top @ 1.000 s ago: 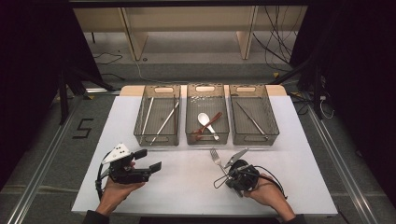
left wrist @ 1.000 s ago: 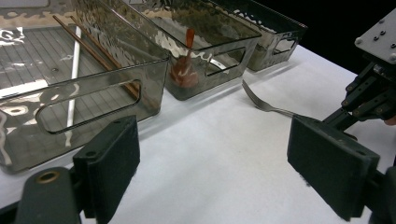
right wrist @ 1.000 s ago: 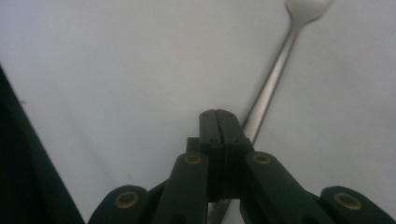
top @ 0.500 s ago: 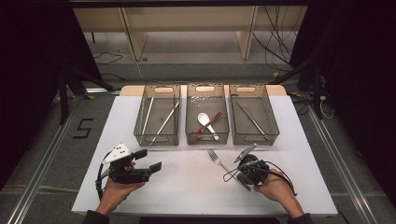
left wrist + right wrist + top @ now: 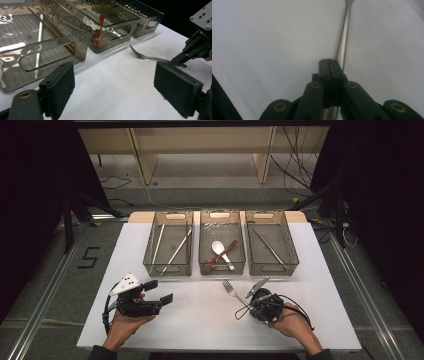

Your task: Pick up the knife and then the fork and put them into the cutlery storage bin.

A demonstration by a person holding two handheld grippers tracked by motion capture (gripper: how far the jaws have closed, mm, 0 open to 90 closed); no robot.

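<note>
Right gripper point(image 5: 329, 61) sits low on the white tabletop point(image 5: 200, 320), fingers clenched together beside the fork point(image 5: 343, 45), not on it. The fork lies flat, so a grab risks skidding. Left gripper point(image 5: 122, 87) hangs released.

A black numeral "5" point(image 5: 89, 257) is marked on the grey floor. It lies left of the white table point(image 5: 320, 285).
</note>
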